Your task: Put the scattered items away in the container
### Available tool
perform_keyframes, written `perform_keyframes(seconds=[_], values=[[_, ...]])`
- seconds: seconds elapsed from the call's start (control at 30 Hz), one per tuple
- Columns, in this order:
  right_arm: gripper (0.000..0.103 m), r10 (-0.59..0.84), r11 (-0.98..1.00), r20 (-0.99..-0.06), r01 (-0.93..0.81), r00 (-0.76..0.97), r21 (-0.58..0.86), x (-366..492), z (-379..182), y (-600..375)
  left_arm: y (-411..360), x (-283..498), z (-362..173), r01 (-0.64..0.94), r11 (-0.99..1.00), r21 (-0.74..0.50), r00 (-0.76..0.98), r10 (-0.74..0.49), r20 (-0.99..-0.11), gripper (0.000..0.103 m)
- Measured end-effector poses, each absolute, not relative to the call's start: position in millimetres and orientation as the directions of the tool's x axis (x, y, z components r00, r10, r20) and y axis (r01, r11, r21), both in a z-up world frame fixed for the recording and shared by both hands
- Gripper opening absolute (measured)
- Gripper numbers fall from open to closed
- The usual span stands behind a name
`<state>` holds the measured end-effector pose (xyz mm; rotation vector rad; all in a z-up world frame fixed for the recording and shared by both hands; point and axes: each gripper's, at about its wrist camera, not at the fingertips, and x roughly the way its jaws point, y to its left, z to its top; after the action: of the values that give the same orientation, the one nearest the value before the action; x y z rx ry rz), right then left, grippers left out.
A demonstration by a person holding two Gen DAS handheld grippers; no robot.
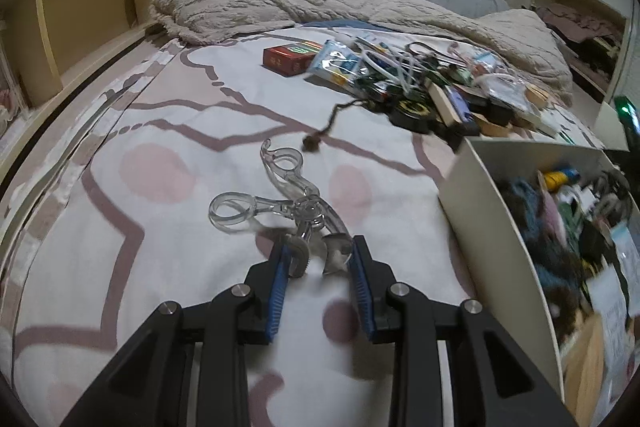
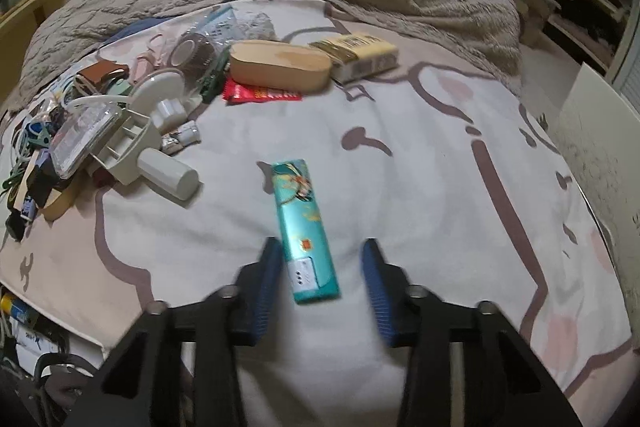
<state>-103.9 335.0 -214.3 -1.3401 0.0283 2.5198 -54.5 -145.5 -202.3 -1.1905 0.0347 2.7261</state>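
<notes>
On the bed, our right tool [image 2: 320,263] stands released astride the near end of the long teal foil packet [image 2: 306,231], whose axis runs forward, while our left tool [image 1: 318,255] loosely brackets the clear-handled scissors [image 1: 280,199].

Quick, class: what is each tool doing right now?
Left tool: open around the clear eyelash curler, not clamped.
Right tool: open, straddling the teal box.

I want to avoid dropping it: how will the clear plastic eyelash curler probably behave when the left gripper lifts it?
The eyelash curler looks hard and glossy, so it may slip on the left gripper pads. Its hinged handles are spread, so they could swing. It seems light.
</notes>
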Motion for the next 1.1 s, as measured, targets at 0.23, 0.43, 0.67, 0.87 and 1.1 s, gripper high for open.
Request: perform_keyframes(seconds=[0.23, 0.43, 0.67, 0.87, 1.1], values=[[0.023, 0.224, -0.967, -0.809, -0.225, -0.544, -0.116, -92.0, -211.9, 329.9, -147.4, -42.2, -201.8, -0.123, -0.989, -0.082, -0.68, 0.144, -0.718, 0.031], [0.023, 0.182, -0.981, -0.829, -0.156, -0.529, -0.116, -54.9, -211.2, 322.7, -143.9, -46.3, -200.6, -0.096, -0.993, -0.074, -0.693, 0.121, -0.711, 0.052], [0.031, 0.298, -0.954, -0.811, -0.142, -0.504, -0.262, -29.0, -211.1, 311.0, -144.6, -57.4, -204.1, -0.036, -0.998, -0.055, -0.689, 0.064, -0.722, 0.052], [0.056, 0.399, -0.912, -0.79, -0.288, -0.465, -0.29, -29.8, -207.6, 337.6, -146.7, -55.9, -204.1, -0.002, -0.999, -0.034, -0.693, 0.026, -0.72, 0.052], [0.056, 0.467, -0.815, -0.79, -0.54, -0.396, -0.211, -13.9, -202.5, 387.8, -146.8, -56.4, -204.7, 0.019, -1.0, -0.021, -0.689, 0.002, -0.725, 0.054]])
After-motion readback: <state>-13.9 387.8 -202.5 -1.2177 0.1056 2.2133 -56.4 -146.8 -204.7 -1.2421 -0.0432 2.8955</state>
